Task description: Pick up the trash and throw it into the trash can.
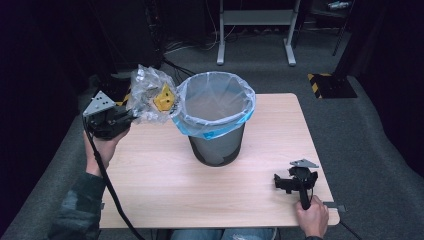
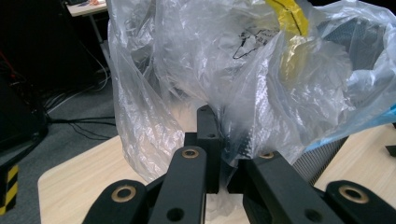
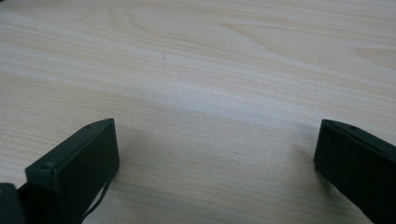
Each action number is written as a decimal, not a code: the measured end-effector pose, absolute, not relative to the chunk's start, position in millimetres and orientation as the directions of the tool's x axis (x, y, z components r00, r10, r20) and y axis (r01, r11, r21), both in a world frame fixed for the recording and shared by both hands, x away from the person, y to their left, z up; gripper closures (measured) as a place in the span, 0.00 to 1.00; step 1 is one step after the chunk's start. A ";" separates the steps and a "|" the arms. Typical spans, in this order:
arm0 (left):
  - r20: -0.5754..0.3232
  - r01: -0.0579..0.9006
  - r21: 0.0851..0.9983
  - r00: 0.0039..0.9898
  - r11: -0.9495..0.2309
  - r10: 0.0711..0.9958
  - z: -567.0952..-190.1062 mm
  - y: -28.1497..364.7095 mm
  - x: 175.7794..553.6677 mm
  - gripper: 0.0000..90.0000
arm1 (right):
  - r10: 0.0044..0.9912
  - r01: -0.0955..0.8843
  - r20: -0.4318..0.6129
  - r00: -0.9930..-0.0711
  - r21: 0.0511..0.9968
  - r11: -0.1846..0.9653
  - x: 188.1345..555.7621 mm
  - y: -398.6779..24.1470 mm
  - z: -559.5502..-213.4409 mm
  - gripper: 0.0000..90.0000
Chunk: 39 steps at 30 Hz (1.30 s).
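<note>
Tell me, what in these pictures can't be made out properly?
- Inside of the bin: high view, its liner and the angle hide the bottom.
- Print on the crumpled plastic bag and its yellow piece: left gripper view, folds break it up and the top edge cuts it.
- The left gripper's fingers: bag wraps their tips.

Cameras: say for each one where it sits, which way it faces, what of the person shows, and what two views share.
High view: above the person's side, facing forward and down on the table; both forearms and hands show.
Left gripper view: rides the left gripper, looking along its jaws, shut on the crumpled plastic bag.
Right gripper view: rides the right gripper, facing bare tabletop between open jaws.
Shared: the bag and the lined bin appear in the high and left gripper views.
</note>
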<state>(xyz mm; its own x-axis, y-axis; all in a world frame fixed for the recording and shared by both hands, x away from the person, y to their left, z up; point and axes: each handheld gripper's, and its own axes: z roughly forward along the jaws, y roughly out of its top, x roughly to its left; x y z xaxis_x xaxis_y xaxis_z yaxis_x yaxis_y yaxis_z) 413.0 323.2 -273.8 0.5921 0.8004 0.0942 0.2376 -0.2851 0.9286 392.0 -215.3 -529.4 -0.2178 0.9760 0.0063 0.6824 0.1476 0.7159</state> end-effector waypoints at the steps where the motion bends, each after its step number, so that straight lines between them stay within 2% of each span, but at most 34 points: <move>1: 0.100 0.235 0.927 0.593 -0.291 0.799 -272.3 321.3 414.0 0.98 | 0.976 0.682 0.006 -0.217 0.717 0.147 392.0 -215.3 -529.5 0.00; 19: 0.157 0.190 0.917 0.635 -0.350 0.757 -245.7 281.2 433.3 0.98 | 0.977 0.689 0.006 -0.212 0.710 0.145 391.0 -216.8 -528.8 0.00; 39: 0.115 0.219 0.907 0.691 -0.359 0.714 -243.3 241.2 466.1 0.98 | 0.978 0.684 0.007 -0.209 0.716 0.141 391.8 -216.9 -529.3 0.00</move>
